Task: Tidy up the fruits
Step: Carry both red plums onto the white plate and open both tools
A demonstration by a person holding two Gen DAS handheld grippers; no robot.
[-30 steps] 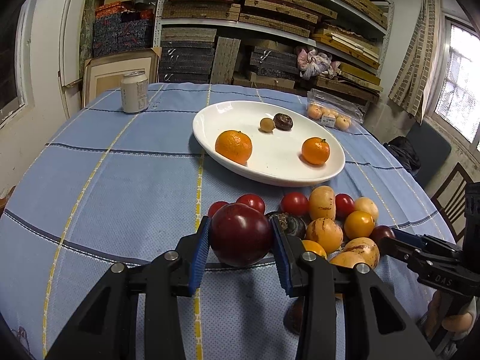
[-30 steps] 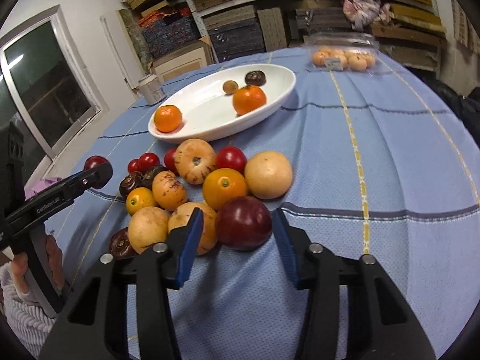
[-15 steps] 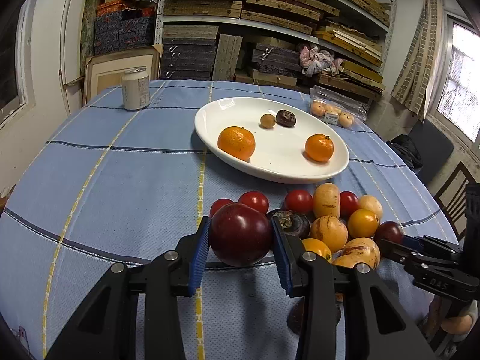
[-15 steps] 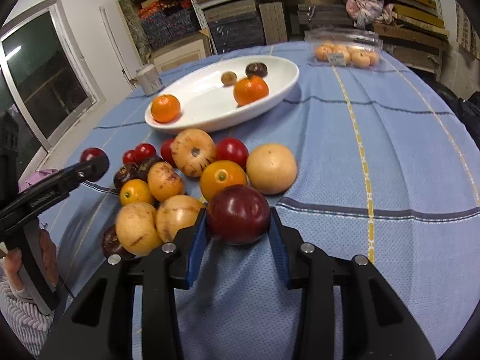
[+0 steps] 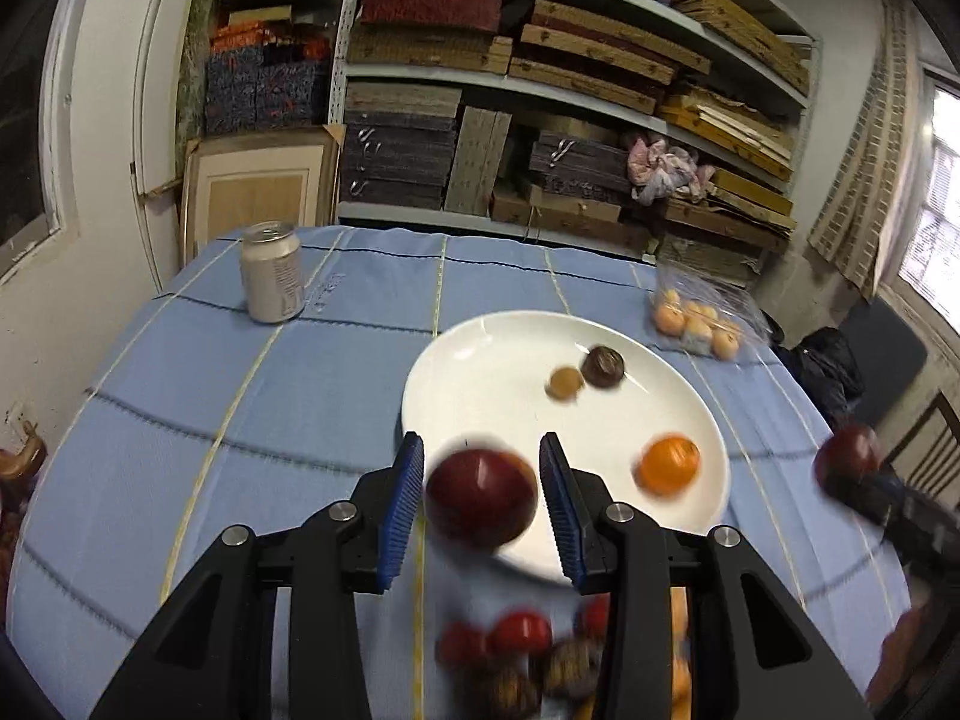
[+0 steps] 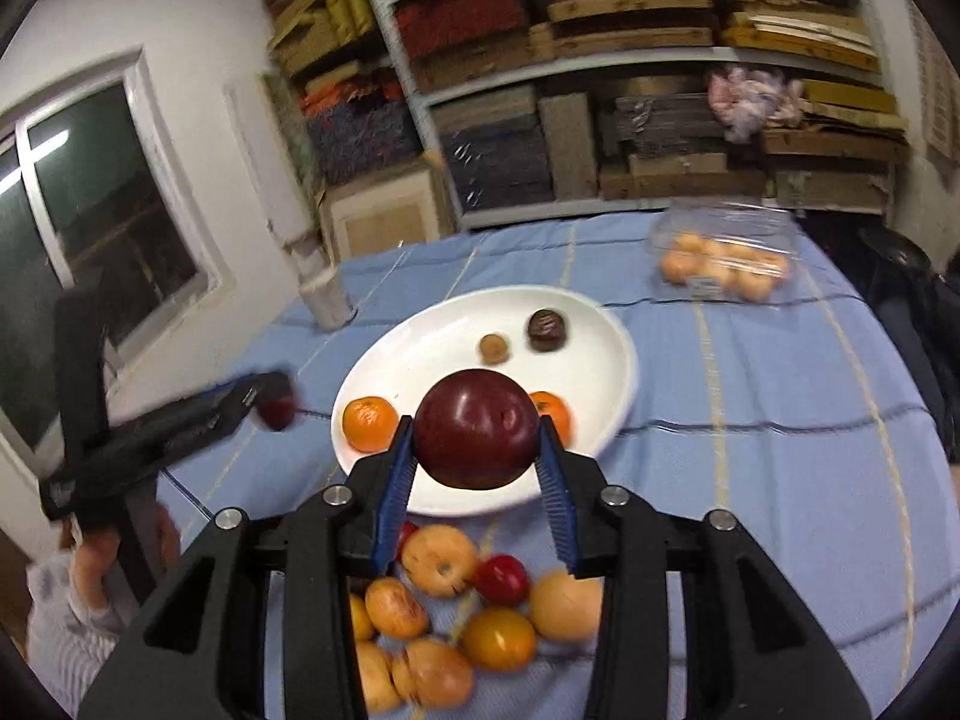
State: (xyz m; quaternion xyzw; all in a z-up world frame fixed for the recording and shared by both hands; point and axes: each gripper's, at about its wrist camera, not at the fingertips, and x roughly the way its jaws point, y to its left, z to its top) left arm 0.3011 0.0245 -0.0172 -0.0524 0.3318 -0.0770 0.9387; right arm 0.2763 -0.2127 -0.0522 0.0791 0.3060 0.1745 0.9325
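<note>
My left gripper is shut on a dark red plum, held in the air over the near rim of the white plate. My right gripper is shut on a second dark red plum, also lifted, in front of the same plate. On the plate lie two oranges, a small brown fruit and a dark fruit. A pile of loose fruit lies on the blue cloth below both grippers. Each gripper shows at the edge of the other's view.
A drink can stands at the far left of the table. A clear plastic pack of small orange fruits lies at the far right. Loaded shelves stand behind the table, and a dark chair is off its right side.
Both grippers have risen with their plums and moved from the fruit pile toward the plate. The right gripper closed on its plum at the start of this span.
</note>
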